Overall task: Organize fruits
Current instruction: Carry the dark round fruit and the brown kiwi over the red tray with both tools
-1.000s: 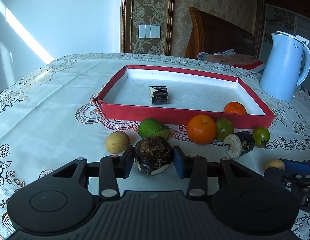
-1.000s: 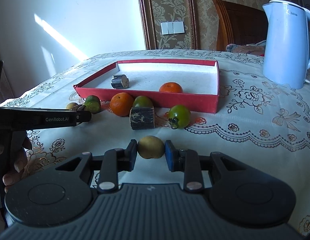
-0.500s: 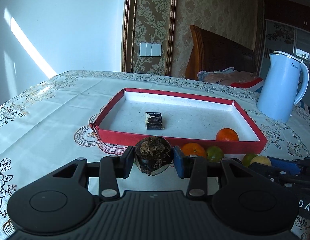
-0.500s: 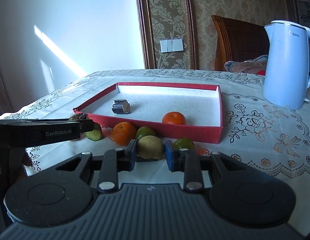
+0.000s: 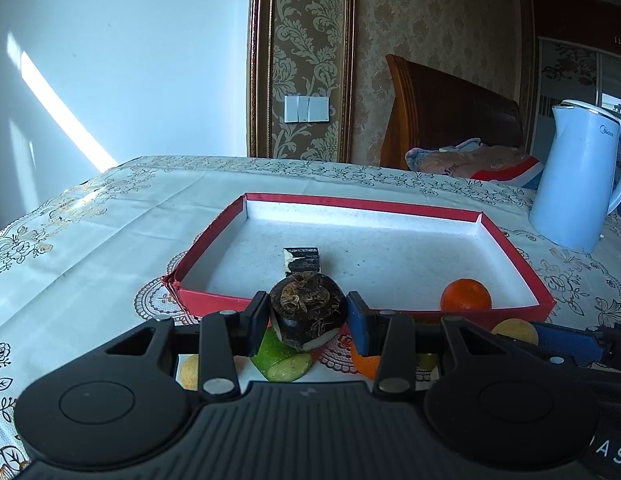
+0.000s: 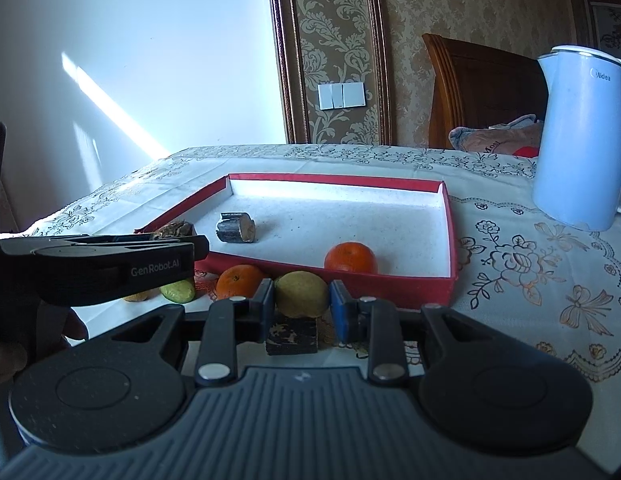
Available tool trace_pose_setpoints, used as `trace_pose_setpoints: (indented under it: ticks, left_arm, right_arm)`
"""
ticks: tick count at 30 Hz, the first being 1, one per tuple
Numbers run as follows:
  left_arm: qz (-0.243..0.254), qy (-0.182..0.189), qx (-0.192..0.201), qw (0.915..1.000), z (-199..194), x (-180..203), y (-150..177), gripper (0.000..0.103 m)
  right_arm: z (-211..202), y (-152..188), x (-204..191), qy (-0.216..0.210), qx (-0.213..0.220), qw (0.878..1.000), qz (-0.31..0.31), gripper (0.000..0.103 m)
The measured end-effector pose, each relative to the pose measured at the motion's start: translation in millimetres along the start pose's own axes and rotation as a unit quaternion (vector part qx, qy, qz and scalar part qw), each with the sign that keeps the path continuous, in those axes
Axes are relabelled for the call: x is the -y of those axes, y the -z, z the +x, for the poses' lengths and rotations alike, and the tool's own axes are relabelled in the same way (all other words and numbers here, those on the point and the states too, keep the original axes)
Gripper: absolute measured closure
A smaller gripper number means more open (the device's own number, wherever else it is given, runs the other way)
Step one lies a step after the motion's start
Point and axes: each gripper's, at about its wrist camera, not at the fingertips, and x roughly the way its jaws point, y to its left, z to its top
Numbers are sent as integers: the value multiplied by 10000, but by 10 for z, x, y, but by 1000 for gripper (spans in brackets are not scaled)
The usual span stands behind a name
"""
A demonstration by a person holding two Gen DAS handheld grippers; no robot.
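My left gripper (image 5: pixel 307 316) is shut on a dark round taro-like piece (image 5: pixel 306 314), held above the near edge of the red tray (image 5: pixel 510 248). My right gripper (image 6: pixel 301 306) is shut on a yellow-green fruit (image 6: pixel 301 294), held just in front of the tray (image 6: pixel 390 294). In the tray lie a dark cane piece (image 5: pixel 302 260) and an orange (image 5: pixel 465 295). Below the grippers on the cloth lie a green fruit (image 5: pixel 282 362), an orange (image 6: pixel 238 280) and another dark cane piece (image 6: pixel 291 334).
A white electric kettle (image 5: pixel 578 176) stands right of the tray. A small yellow fruit (image 5: pixel 189 370) lies on the cloth at the left. A wooden chair with cloth on it (image 5: pixel 450 120) stands behind the table. The left gripper's body (image 6: pixel 102 264) crosses the right wrist view.
Both grippers have risen off the cloth with their fruits and moved forward toward the tray's near edge.
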Motion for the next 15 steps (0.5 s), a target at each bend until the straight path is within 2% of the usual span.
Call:
trace_pose_setpoints:
  ticks: [15]
  left_arm:
    - [72, -150, 93, 9998, 91, 50, -99, 62]
  right_arm:
    - [59, -88, -5, -34, 35, 10000, -17, 75]
